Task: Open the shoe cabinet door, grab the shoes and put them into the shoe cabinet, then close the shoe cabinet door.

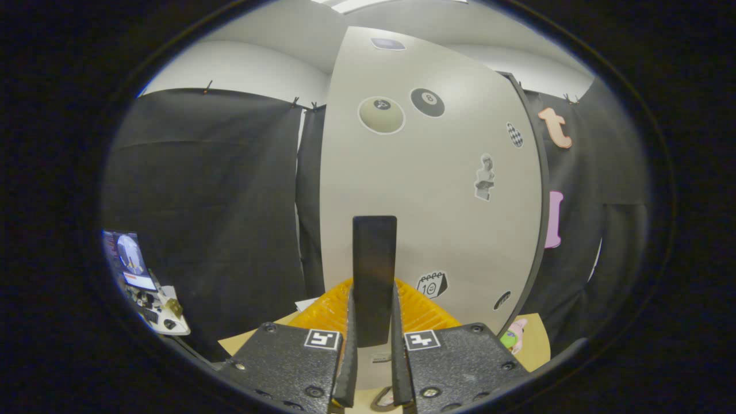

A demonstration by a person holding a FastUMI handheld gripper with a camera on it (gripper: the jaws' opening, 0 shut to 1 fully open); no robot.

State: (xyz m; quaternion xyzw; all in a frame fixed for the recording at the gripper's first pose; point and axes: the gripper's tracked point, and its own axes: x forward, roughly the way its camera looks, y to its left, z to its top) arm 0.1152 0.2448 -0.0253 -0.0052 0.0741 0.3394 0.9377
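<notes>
We are holding the gripper (374, 368) closed narrow on the dark upright handle (374, 276), with both fingers (349, 356) pressing its lower sides; we judge this is the door-moving step, since a pinch on the handle is what lets the door swing. Whether it is the opening or the closing swing, we cannot tell.

The handle is standing vertical on the pale cabinet door (437, 201), which is carrying several stickers, among them an eight-ball sticker (427, 102).

The tool is pointing level and square at the door face, fingers upright on either side of the handle, so the hand behind is likely coming straight on.

An orange ribbed object (422, 310) is lying just beyond the fingers at the door's foot; shoe or mat, we cannot tell. The tan floor (535, 339) is spreading around it.
</notes>
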